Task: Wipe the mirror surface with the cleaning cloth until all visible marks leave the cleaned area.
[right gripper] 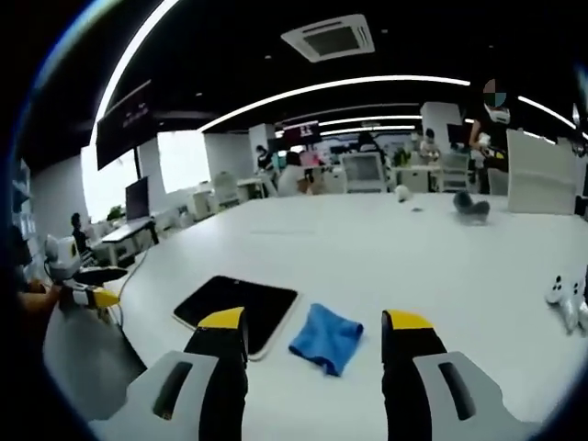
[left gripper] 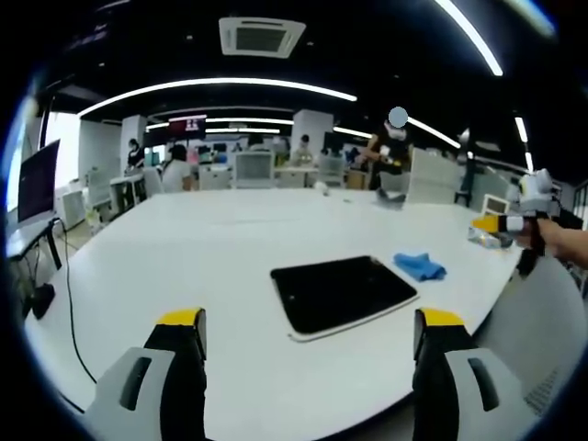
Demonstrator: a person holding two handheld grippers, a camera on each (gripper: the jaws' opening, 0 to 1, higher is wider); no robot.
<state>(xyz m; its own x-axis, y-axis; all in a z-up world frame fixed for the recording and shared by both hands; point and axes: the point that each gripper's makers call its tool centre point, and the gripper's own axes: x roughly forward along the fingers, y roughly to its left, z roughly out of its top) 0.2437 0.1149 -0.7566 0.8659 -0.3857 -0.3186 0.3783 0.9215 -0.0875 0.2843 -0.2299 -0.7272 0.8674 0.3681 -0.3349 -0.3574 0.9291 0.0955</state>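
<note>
Mirror: one dark rectangular mirror (left gripper: 343,294) with a pale rim lies flat on the white table (left gripper: 184,266); in the right gripper view the same mirror (right gripper: 237,310) lies near the table's front edge.
Cleaning cloth: one blue cloth (left gripper: 420,266), crumpled, lies on the table just beside the mirror's far right corner, apart from it; in the right gripper view the cloth (right gripper: 327,337) sits just right of the mirror.
Containers: no bin, tray or box can be made out near the mirror.
Left gripper: left gripper (left gripper: 310,335) hovers on the near side of the mirror, jaws spread wide with nothing between them; it also shows at the left of the right gripper view (right gripper: 87,296), off the table's edge, held by a hand.
Right gripper: right gripper (right gripper: 312,335) hangs over the cloth, jaws spread wide, gripping nothing; seen from the left gripper view (left gripper: 514,220) it is well right of the mirror.
Other items: small white objects (right gripper: 565,299) lie far right of the cloth.
Count: one mirror, one cloth, two grippers.
</note>
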